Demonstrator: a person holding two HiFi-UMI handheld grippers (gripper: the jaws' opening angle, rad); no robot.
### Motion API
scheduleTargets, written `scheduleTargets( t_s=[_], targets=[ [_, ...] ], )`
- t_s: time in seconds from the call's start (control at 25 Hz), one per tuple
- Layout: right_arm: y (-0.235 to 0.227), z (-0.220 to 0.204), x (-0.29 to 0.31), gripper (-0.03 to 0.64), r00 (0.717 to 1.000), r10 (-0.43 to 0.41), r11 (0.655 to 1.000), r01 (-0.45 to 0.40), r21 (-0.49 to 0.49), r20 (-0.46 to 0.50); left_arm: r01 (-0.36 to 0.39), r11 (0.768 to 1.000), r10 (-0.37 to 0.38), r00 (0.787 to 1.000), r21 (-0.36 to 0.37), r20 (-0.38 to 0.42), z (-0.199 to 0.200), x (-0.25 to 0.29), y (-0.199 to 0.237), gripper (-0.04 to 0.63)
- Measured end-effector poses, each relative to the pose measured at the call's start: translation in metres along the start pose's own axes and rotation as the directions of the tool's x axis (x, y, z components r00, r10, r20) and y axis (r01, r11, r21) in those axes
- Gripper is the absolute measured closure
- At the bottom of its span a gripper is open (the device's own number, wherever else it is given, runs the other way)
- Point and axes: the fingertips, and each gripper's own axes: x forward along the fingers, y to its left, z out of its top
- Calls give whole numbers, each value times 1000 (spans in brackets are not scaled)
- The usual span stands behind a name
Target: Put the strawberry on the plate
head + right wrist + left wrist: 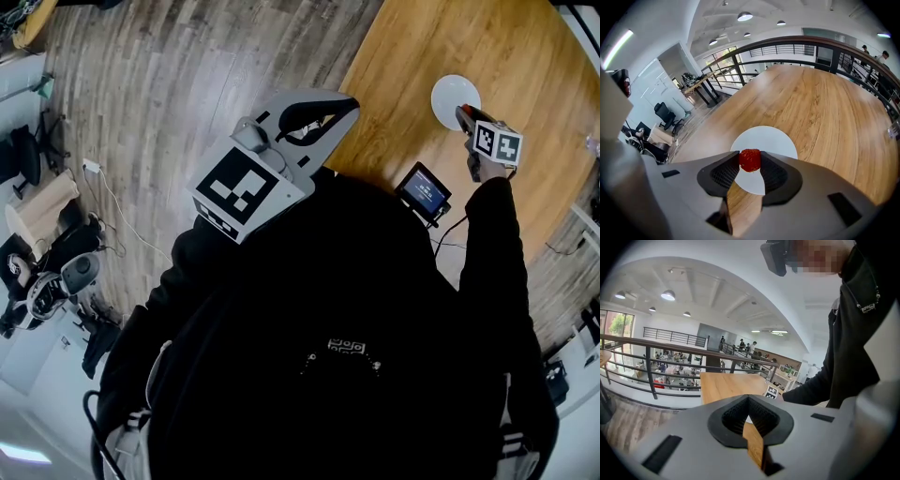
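Note:
A red strawberry (750,160) is pinched between the dark pads of my right gripper (750,161), which is shut on it. It hangs just over the near rim of a round white plate (774,139) on the wooden table (825,108). In the head view the right gripper (462,114) reaches out at the near edge of the plate (452,92). My left gripper (349,105) is held back near the person's chest, at the table's edge. Its jaw tips meet, shut on nothing, in the left gripper view (749,398).
A small screen device (424,190) with a cable lies on the table near the person. A dark railing (834,47) runs past the table's far edge. Office chairs and gear (47,272) stand on the plank floor at the left.

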Motion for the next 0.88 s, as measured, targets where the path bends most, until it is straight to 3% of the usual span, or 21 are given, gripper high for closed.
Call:
scheduleTargets(
  t_s=[0.56, 0.88],
  targets=[
    [-17, -7, 17, 469, 990, -111, 992, 105, -64, -85, -43, 997, 44, 999, -60, 23, -11, -20, 0, 597],
    [-17, -13, 34, 469, 985, -126, 989, 115, -94, -122, -80, 991, 84, 996, -103, 30, -23, -30, 4, 597]
  ],
)
